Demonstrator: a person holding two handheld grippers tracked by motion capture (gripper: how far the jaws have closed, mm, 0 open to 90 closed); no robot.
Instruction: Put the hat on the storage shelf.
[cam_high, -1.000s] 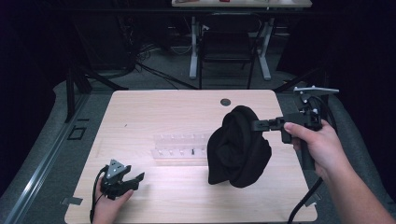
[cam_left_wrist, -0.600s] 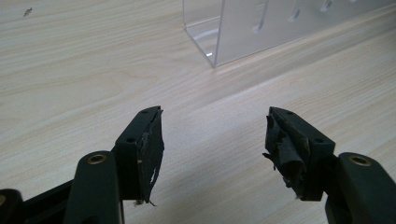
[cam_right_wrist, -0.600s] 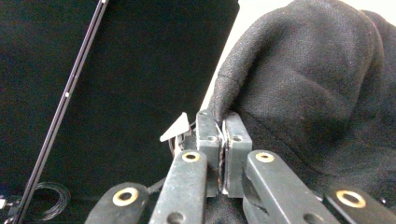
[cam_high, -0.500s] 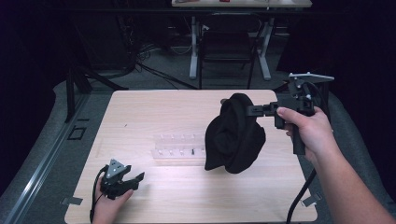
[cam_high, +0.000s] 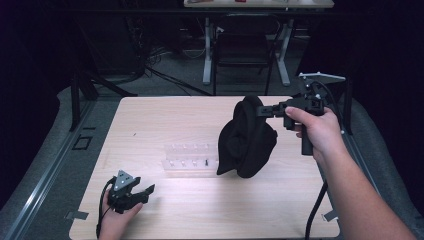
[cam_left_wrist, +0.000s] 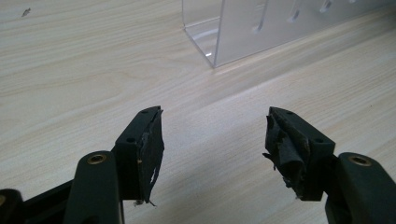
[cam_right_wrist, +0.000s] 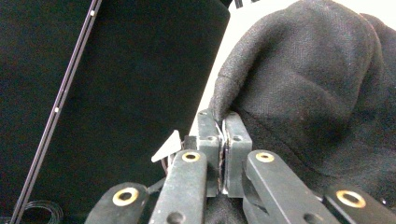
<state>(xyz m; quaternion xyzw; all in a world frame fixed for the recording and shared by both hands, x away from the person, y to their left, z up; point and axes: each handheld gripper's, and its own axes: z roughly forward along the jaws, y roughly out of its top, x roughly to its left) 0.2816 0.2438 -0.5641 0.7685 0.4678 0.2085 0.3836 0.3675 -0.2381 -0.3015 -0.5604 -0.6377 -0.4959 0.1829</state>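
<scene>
Right tongs (cam_high: 262, 110): we hold them clamped on a black cloth (cam_high: 247, 140) hanging above the counter (cam_high: 165, 125). Left tongs (cam_high: 142, 192): we rest them wide open, empty, near clear rack (cam_high: 190, 160).

Room is dark, walls black w/ no detail. Light falls mostly on the pale wood table (cam_high: 165, 120) at center. Grey floor (cam_high: 45, 165) around it, w/ a metal rail (cam_high: 37, 200) running along at 8 o'clock. At 12 o'clock, a second table on white legs (cam_high: 207, 50) w/ a dark chair (cam_high: 245, 47) under it; cables (cam_high: 165, 75) on floor at 11 o'clock.
</scene>
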